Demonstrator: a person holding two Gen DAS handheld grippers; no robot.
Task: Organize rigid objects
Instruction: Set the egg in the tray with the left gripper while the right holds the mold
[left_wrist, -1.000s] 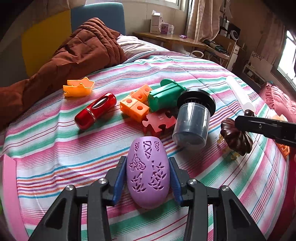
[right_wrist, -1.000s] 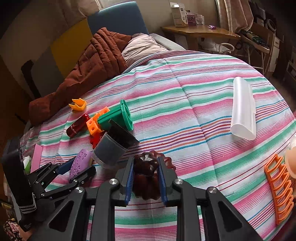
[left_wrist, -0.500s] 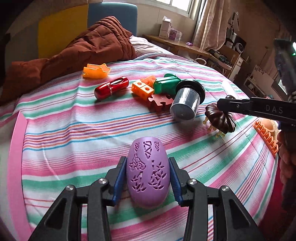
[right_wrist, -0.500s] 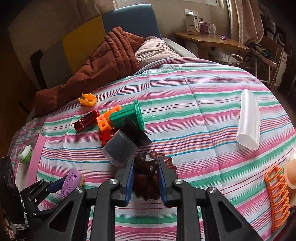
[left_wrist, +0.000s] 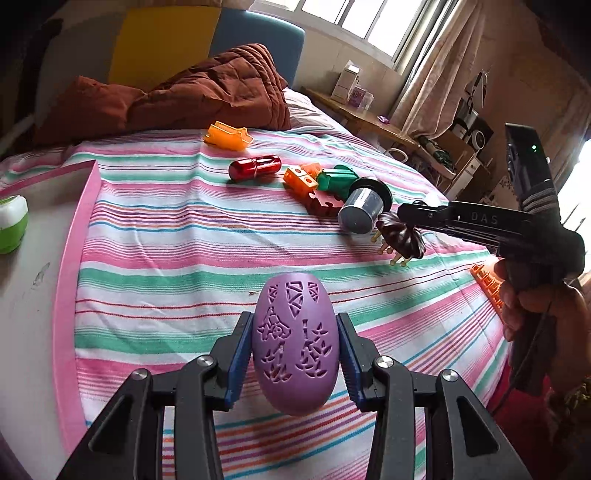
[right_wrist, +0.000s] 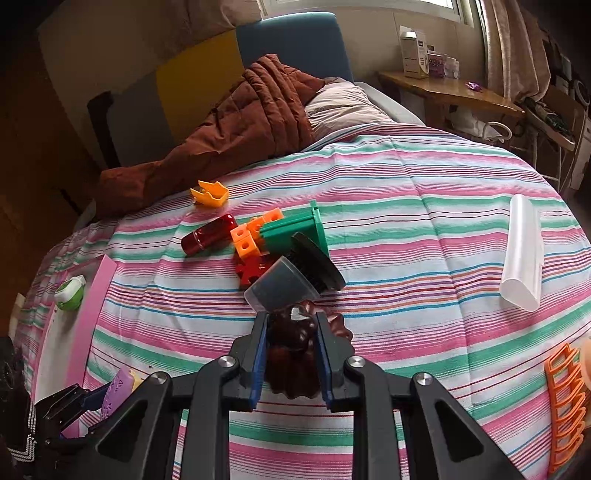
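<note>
My left gripper (left_wrist: 295, 332) is shut on a purple oval brush (left_wrist: 295, 347) with cut-out patterns, held above the striped bedspread. My right gripper (right_wrist: 290, 332) is shut on a dark brown scalloped brush (right_wrist: 291, 354), which also shows in the left wrist view (left_wrist: 400, 236) with pale bristles hanging down. A cluster lies mid-bed: red capsule (left_wrist: 255, 167), orange cubes (left_wrist: 301, 177), green piece (left_wrist: 338, 180), red puzzle piece (right_wrist: 251, 271), grey cup with black lid (left_wrist: 364, 210). An orange crown-shaped piece (left_wrist: 227, 136) lies further back.
A pink-edged white tray (left_wrist: 83, 229) at the left holds a green and white container (left_wrist: 13, 223). A translucent white case (right_wrist: 522, 251) and an orange comb-like rack (right_wrist: 563, 398) lie at the right. A brown quilt (left_wrist: 207, 96) is piled at the bed's head.
Both grippers have lifted and pulled back from the cluster, each keeping its brush. The left view has swung left, and the pink tray has come into sight.
</note>
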